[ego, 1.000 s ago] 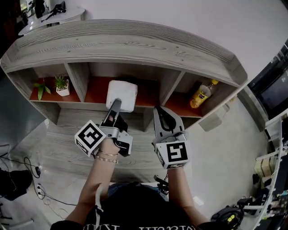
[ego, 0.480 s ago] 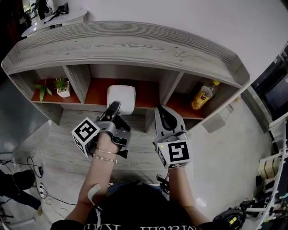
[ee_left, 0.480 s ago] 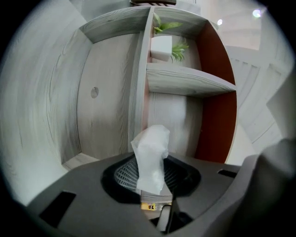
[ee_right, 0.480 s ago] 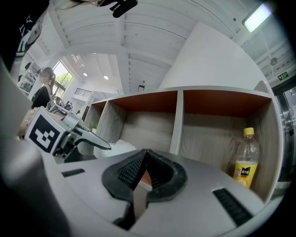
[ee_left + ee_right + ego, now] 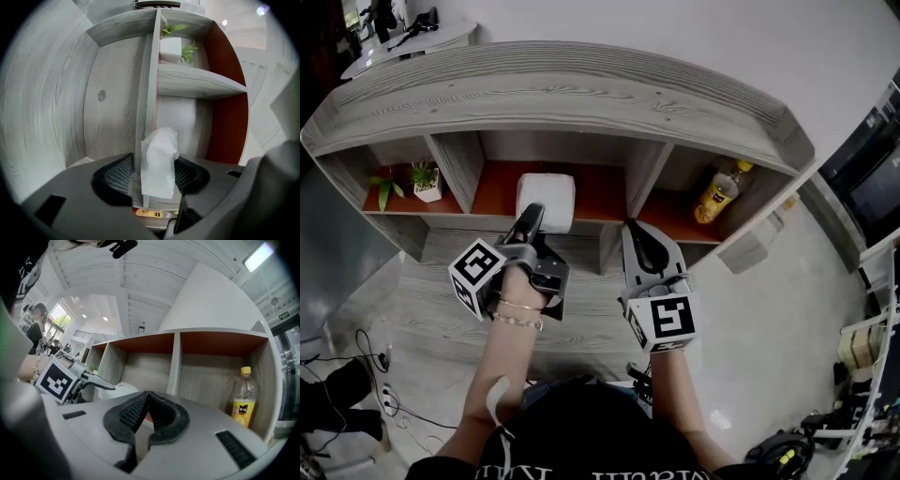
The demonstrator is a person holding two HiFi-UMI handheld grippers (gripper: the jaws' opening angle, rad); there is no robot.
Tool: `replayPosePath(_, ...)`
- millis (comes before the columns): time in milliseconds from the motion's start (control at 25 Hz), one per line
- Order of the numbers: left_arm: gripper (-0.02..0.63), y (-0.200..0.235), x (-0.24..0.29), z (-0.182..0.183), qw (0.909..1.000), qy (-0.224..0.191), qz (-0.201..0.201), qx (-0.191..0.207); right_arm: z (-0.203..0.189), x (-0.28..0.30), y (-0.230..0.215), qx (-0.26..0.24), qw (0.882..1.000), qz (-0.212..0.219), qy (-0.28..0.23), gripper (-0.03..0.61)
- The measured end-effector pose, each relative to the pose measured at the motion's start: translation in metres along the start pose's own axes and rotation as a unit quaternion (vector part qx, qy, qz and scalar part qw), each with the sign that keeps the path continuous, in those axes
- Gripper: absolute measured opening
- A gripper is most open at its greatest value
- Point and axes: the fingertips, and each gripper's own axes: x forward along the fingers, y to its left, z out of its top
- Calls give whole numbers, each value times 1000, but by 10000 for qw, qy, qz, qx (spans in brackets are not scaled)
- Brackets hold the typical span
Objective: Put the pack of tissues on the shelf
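Observation:
The white pack of tissues [image 5: 547, 200] lies on the red floor of the shelf's middle compartment [image 5: 598, 192]. My left gripper [image 5: 530, 217] reaches level to its near end. Its jaws have just been opening, and the pack's wrapper [image 5: 159, 164] stands between the pads with a gap on each side. My right gripper [image 5: 639, 239] hovers level in front of the shelf, to the right of the pack, with jaws shut on nothing [image 5: 148, 394]. The right gripper view shows the pack [image 5: 123, 389] and the left gripper [image 5: 101, 385] at the left.
A grey wooden shelf unit [image 5: 581, 94] has three red-floored compartments. A small potted plant [image 5: 425, 178] stands in the left one, a yellow drink bottle [image 5: 719, 194] in the right one. Upright dividers [image 5: 642, 178] flank the middle compartment. Cables lie on the floor [image 5: 356, 361].
The left gripper has rolled and sunk a little with the pack, which now rests on the compartment floor. Its jaws stand wider apart. The right gripper has stayed put.

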Motion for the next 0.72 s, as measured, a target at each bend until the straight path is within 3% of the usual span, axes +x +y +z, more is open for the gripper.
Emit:
replayPosePath(240,229,-1,17,7,9999,-105,-82,59,0,-4,-5,39,10000,-65,3,17)
replayPosePath(440,234,-9,23,9,9988,-47,-303,372,1,-6,-5,54,10000,-67,-12,17)
replayPosePath(720,347,-18,9,7,9947,61,-837,597,3,-8,2,68,10000,3,-38,17)
